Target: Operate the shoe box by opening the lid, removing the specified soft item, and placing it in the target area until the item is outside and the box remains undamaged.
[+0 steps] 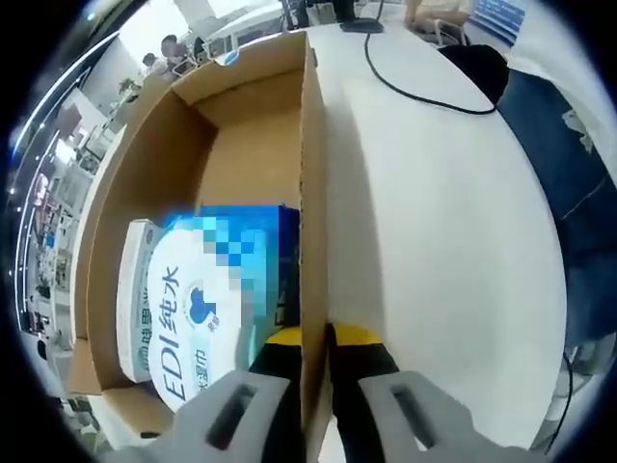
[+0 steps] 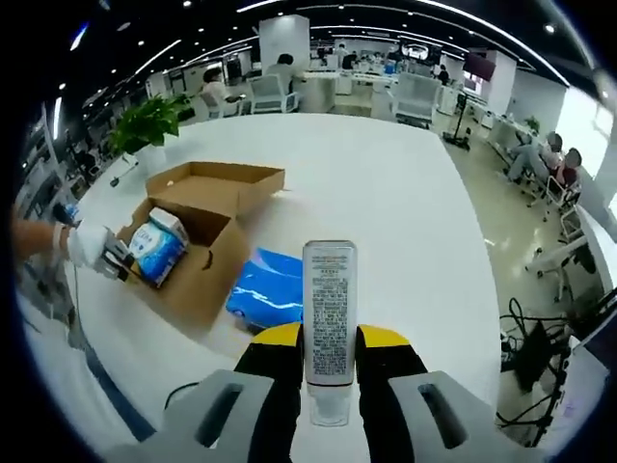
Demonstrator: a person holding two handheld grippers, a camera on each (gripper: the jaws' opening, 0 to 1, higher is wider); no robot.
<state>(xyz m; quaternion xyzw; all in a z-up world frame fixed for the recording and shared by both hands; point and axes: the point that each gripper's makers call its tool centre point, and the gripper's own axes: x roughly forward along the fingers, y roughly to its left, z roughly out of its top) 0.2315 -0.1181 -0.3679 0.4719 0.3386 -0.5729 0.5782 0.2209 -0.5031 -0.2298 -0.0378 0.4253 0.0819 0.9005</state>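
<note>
— Two hand-held grippers at work, as far as I can see. What's lying around them?

— A white table (image 2: 386,183), and on it the cardboard shoe box (image 2: 198,275) with its lid (image 2: 217,181) thrown back flat on the far side. Just beside the box, on the near right in the right gripper view, lies a blue packet (image 2: 262,289), flat on the table. A potted plant (image 2: 147,121) stands at the far left edge, and a black cable (image 1: 415,92) snakes over the table in the left gripper view. Office chairs and seated people fill the background.

— And the soft item?

— A wipes pack (image 1: 188,309), blue and white, sits inside the box, long axis running along the box's length, printed face up. Part of its face is blurred.

— What holds what?

— The left hand-held gripper (image 1: 310,352) is closed on the box's side wall (image 1: 310,193), one jaw inside, one outside; that wall stands between the pack and the open table. The right hand-held gripper (image 2: 329,352) grips a white bottle (image 2: 329,309), upright between its jaws, label toward the camera, small print unreadable; its lower end is hidden by the jaws.

— Anything cut off?

— The box's near corner runs out of the left gripper view.
</note>
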